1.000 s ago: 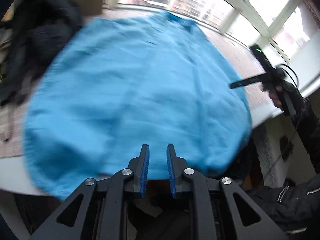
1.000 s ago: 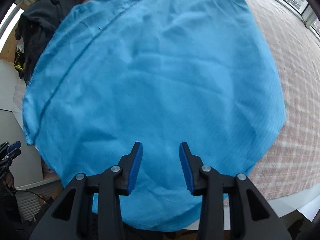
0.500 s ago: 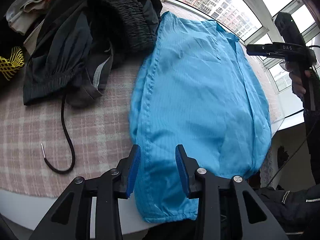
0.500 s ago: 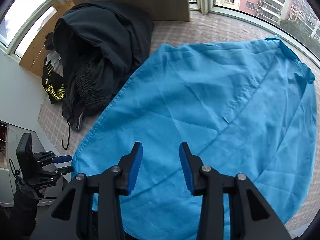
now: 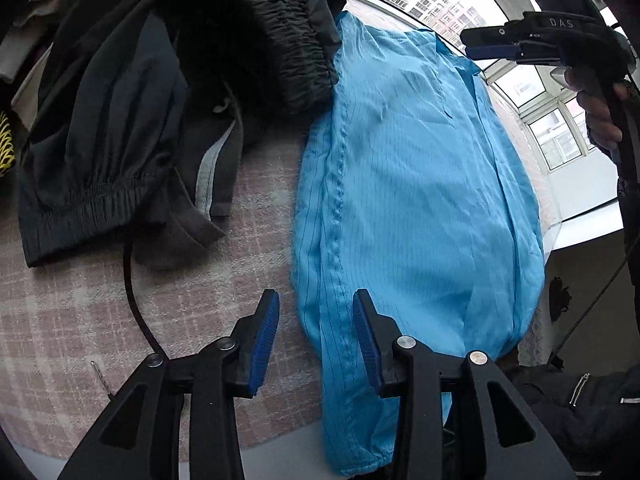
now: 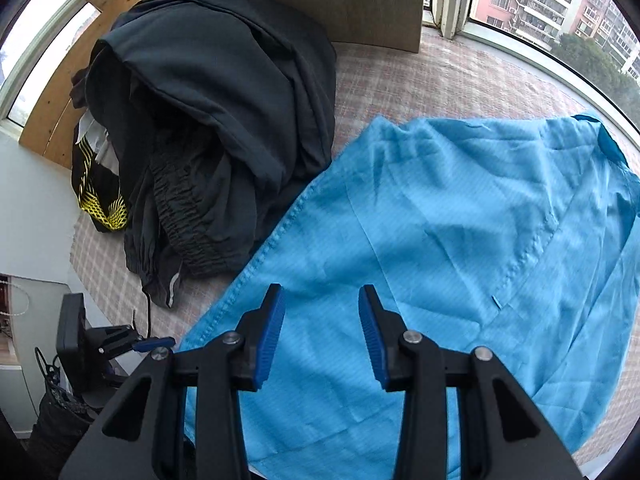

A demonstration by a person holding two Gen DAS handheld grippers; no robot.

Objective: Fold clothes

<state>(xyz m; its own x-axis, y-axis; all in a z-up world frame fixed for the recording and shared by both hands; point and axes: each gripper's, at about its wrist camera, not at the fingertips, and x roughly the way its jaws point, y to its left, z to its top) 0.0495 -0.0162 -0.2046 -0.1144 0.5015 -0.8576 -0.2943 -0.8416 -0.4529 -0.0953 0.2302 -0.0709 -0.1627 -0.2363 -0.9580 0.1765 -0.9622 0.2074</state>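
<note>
A checked tablecloth [image 6: 460, 76] covered the table, and on it the blue garment [image 6: 460, 248] lay spread out, its near hem hanging over the table edge and a heap of dark clothes [image 6: 224, 120] just beside it. Spread flat like that, it showed no clear fold across the body, so by my judgement the folding was largely left to do. Both the left gripper [image 5: 316, 340] and right gripper [image 6: 320, 336] had their fingers apart, holding nothing above the cloth.
</note>
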